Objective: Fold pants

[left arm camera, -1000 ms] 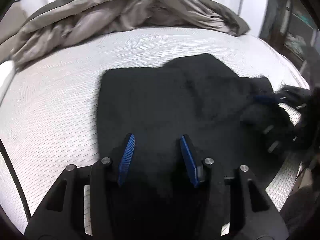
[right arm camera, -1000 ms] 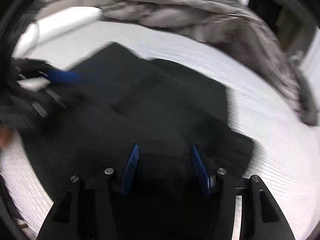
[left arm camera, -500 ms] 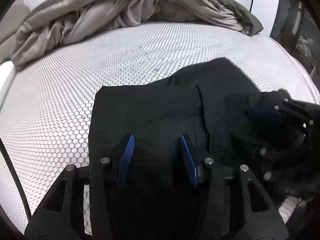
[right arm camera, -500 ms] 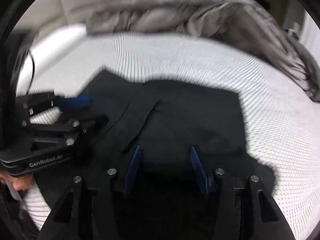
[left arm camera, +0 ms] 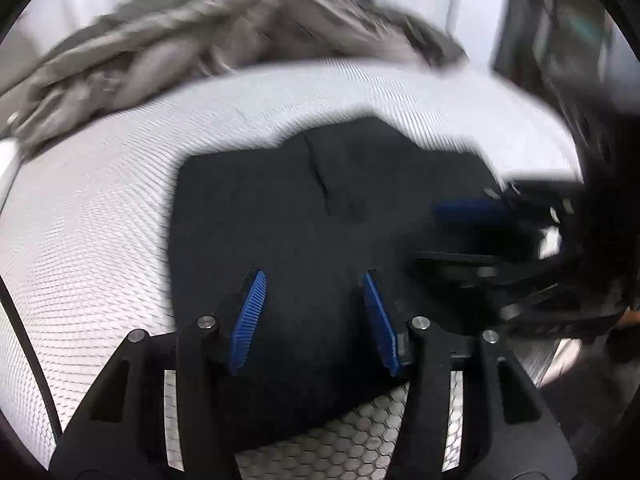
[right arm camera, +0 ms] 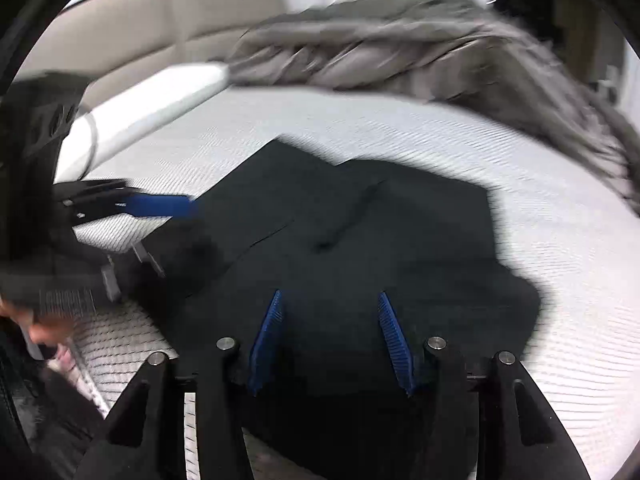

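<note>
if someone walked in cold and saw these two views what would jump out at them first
The dark, nearly black folded pants dominate, lying flat mid-frame on the white honeycomb-textured mattress. In front of them the left gripper shows its ridged blue pads parted over the cloth with nothing pinched, and the right gripper looks the same in its own view. Behind, a crumpled grey-brown duvet is heaped along the bed's far edge.

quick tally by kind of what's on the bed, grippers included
black pants: 1
grey duvet: 1
grippers: 2, left gripper, right gripper, jaws apart, nothing pinched
total: 4
</note>
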Demonstrator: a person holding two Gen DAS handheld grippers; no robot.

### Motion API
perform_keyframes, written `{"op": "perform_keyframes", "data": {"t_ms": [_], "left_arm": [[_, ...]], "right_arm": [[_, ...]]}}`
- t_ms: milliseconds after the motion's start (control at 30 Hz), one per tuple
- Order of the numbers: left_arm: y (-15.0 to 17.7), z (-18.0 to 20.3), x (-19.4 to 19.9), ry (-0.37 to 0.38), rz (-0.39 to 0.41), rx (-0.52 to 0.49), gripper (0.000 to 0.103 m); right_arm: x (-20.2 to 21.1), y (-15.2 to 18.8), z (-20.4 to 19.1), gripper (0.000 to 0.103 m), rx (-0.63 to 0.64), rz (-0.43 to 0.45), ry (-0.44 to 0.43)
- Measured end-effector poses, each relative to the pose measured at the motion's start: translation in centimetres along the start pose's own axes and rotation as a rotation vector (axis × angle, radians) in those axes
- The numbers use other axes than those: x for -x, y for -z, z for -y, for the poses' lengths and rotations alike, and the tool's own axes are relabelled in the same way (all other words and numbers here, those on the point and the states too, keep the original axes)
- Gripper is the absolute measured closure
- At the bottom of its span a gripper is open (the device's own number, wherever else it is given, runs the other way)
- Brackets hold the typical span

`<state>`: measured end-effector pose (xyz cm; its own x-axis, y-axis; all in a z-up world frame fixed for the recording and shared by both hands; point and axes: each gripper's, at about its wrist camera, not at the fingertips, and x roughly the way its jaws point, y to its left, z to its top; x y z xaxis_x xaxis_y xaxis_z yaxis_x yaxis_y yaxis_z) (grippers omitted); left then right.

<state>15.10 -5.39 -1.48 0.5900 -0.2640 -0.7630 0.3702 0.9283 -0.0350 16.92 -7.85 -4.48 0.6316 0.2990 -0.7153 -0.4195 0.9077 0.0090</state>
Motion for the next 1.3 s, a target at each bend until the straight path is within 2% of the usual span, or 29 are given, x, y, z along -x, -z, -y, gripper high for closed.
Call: {"op": "perform_keyframes", "data": {"t_ms": [33,67,167,233,267,300,367,433,500,533,600,667,733,800,900,1000,1133,1233,1300], "left_arm": [[0.7,0.1,-1.1,-0.028,-0.041,-0.024,0.054],[1.3,-0.2,-1.1,-0.018,-0.039,-0.031,0.054],[2.3,-2.0,1.1,0.015,-0.029,-0.006,0.053],[3.2,-3.7,2.9,0.005,-0.017,0.056,0.052],[3.7,-4.7,3.5,0.037,-0.006,0.113,0.052],[3.9,-5.3,3.9,0.063,0.004,0.159,0.052],[4.0,-6.9,3.9,0.079,0.018,0.284,0.051],[4.1,-8.0,3.1,0.058,-0.009,0.348,0.052],[3.8,-8.3,1.7,0.050,-0.047,0.400,0.054],[3.7,-8.3,1.3,0.062,-0.046,0.411,0.062],[3.1,-8.5,0.9,0.043,-0.039,0.416,0.064],[2.7,-8.9,0.9,0.029,-0.031,0.430,0.068],[1.6,-9.3,0.6,0.001,-0.028,0.435,0.069],[0.5,-9.5,-0.1,-0.048,-0.022,0.415,0.069],[0.3,-9.3,-0.7,-0.061,-0.018,0.412,0.069],[0.4,-9.1,0.2,-0.067,-0.002,0.392,0.069],[1.4,-8.3,1.4,-0.098,-0.003,0.376,0.069],[1.8,-7.6,2.5,-0.118,-0.001,0.351,0.069],[2.3,-6.8,3.1,-0.132,0.005,0.319,0.069]], "right_arm": [[-1.1,0.5,-0.5,0.053,0.020,-0.048,0.011],[-1.6,1.1,-0.4,0.053,0.046,-0.076,0.034],[0.7,3.1,2.3,0.053,0.073,-0.065,0.101],[3.6,4.5,5.6,0.051,0.001,-0.028,0.126],[4.6,5.1,7.0,0.041,-0.048,-0.005,0.124],[5.7,5.7,8.8,0.038,-0.129,0.020,0.114],[6.7,6.4,12.0,0.039,-0.303,0.059,0.042],[6.3,7.1,14.5,0.039,-0.472,0.088,-0.108],[4.7,7.1,15.2,0.042,-0.549,0.074,-0.200],[3.7,7.0,15.2,0.047,-0.568,0.059,-0.219],[1.6,6.9,15.1,0.058,-0.592,0.016,-0.245],[0.5,7.1,15.8,0.070,-0.667,0.018,-0.291],[0.7,7.5,15.2,0.075,-0.709,0.035,-0.323],[0.1,5.9,15.0,0.077,-0.695,0.058,-0.301],[-0.9,4.2,14.9,0.076,-0.660,0.043,-0.227],[-0.5,4.1,15.0,0.072,-0.642,0.031,-0.209],[1.4,4.3,14.1,0.066,-0.583,0.039,-0.140],[2.1,4.2,13.8,0.060,-0.561,0.046,-0.157],[2.7,4.7,13.4,0.059,-0.541,0.044,-0.163]]}}
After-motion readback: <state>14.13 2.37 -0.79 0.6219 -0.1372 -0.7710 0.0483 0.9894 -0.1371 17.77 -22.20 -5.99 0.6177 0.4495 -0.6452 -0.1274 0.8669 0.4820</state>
